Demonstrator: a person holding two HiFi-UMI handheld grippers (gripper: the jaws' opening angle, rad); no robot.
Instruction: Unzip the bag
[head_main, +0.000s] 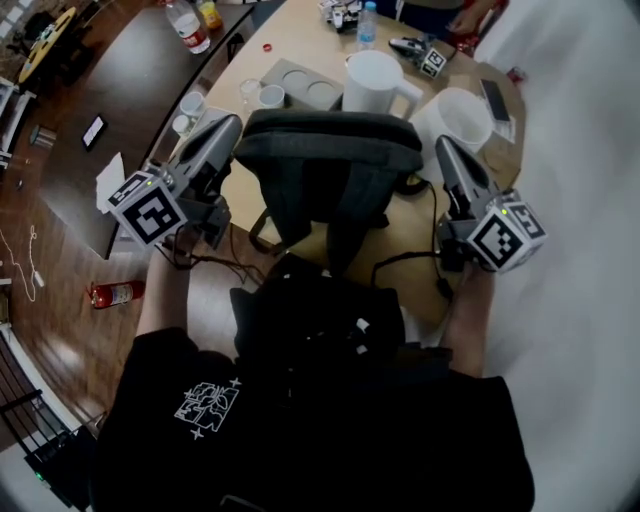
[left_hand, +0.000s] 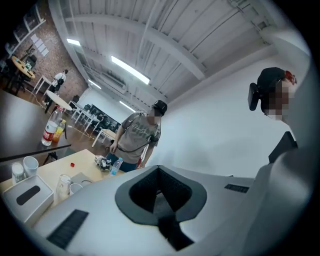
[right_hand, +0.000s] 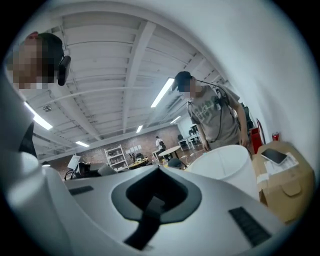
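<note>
The person in the black shirt is standing at the wooden surface (head_main: 300, 40) and holding one gripper out on each side of the bag (head_main: 330, 165). The bag, a dark grey backpack, is sitting upright toward the near edge of the surface. Its shoulder straps (head_main: 290, 215) are hanging down the side that is facing the person.

The left gripper (head_main: 232, 128) is pointing roughly level, with its tip right against the bag's top left corner. Its marker cube (head_main: 150, 210) is facing up toward the person's head. The right gripper (head_main: 443, 146) is doing the same on the other side, its tip sitting just beside the top right corner and its own cube (head_main: 505, 238) also turned upward.

In the left gripper view the fingers (left_hand: 100, 205) are clenched together, and I am not making out any part of the bag between them. In the right gripper view the fingers (right_hand: 215, 210) are likewise pressed closed, with nothing of the bag showing between them. From the head view I cannot tell whether either tip is pinching fabric at the corner.

Behind the bag a white jug (head_main: 372, 82) is standing, and a white bucket (head_main: 455, 118) is sitting to its right with a phone (head_main: 495, 100) lying just beyond. A grey tray (head_main: 296, 75) is resting to the left of the jug. A red fire extinguisher (head_main: 115, 294) is lying on the floor on the person's left. Another person (left_hand: 137, 135) is standing across the surface.
</note>
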